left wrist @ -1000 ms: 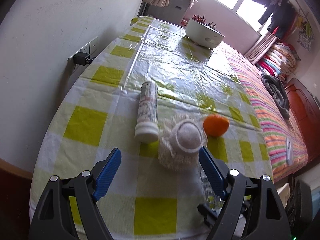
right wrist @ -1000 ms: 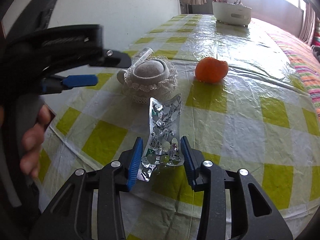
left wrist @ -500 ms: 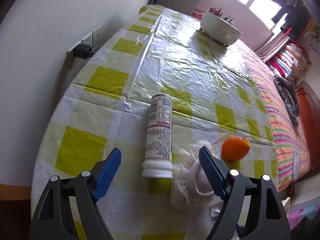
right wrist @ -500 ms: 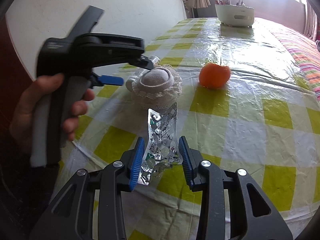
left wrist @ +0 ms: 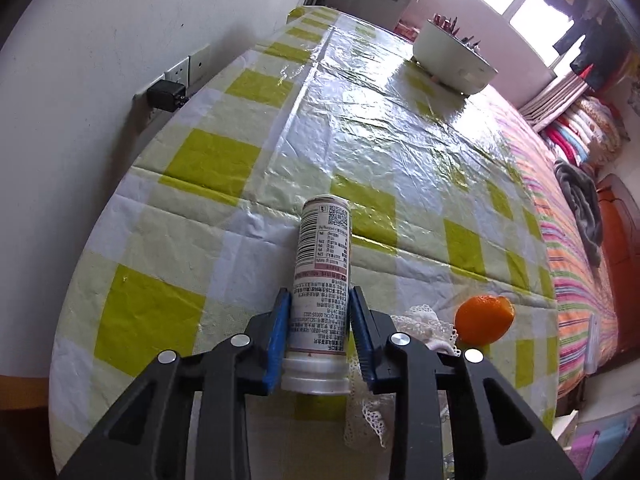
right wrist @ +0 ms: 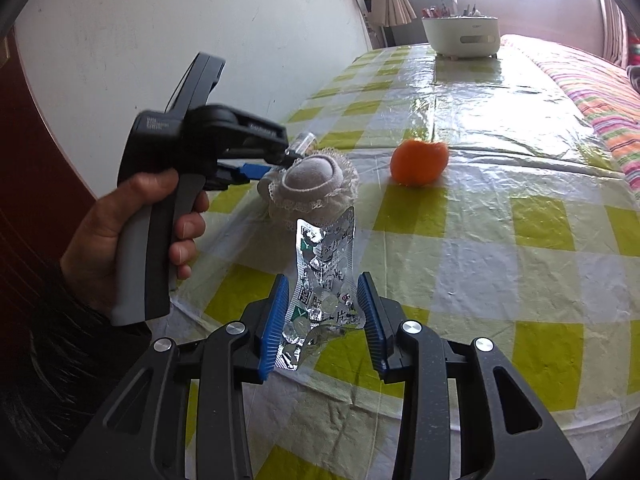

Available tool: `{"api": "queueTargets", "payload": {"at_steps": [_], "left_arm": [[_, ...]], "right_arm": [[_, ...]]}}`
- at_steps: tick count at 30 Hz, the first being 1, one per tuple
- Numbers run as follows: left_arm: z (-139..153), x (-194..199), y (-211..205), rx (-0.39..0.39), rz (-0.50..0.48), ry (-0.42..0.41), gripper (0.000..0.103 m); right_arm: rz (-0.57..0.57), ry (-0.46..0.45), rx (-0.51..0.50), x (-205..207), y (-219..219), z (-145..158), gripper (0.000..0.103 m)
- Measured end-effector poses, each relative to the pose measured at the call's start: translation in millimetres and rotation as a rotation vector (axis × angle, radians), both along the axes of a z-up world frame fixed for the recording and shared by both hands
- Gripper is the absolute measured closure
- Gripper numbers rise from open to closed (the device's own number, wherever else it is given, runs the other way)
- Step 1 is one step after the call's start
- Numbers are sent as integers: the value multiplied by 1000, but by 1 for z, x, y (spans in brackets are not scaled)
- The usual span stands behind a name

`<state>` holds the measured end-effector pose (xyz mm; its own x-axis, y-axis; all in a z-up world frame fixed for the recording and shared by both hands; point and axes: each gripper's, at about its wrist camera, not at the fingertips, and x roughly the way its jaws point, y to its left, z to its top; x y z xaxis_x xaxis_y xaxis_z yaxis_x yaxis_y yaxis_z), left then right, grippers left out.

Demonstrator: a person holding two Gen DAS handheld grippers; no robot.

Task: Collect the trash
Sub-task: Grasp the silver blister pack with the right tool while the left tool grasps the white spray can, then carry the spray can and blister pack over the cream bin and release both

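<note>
Your left hand-held gripper (left wrist: 319,330) has just closed on the white bottle (left wrist: 320,300) lying on the counter (left wrist: 400,152); your right hand-held gripper (right wrist: 323,316) pinches the crumpled pill pack (right wrist: 324,280) above it.

The table (left wrist: 400,152) has a shiny yellow and white checked cloth. On it lie a white tube (left wrist: 322,280), an orange (left wrist: 484,318), a lacy cloth thing (right wrist: 312,184) and a white bowl (left wrist: 452,64).

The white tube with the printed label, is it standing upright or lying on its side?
Lying on its side. The white tube rests lengthwise on the checked tablecloth, cap end toward the camera.
</note>
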<state>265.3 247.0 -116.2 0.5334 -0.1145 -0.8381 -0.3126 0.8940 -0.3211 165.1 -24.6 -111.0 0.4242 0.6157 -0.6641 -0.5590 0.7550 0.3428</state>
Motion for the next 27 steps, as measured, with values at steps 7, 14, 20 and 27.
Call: {"api": "queueTargets", "payload": {"at_steps": [7, 14, 20, 27], "left_arm": [[8, -10, -5, 32, 6, -46, 74], [34, -22, -18, 72, -12, -116, 74], [56, -32, -38, 72, -55, -173, 74], [72, -44, -73, 82, -126, -216, 74]], "right_arm": [[-41, -30, 40, -1, -22, 14, 68], [-75, -44, 58, 0, -39, 19, 68], [-102, -64, 68, -2, -54, 28, 68], [-146, -80, 70, -4, -80, 31, 68]]}}
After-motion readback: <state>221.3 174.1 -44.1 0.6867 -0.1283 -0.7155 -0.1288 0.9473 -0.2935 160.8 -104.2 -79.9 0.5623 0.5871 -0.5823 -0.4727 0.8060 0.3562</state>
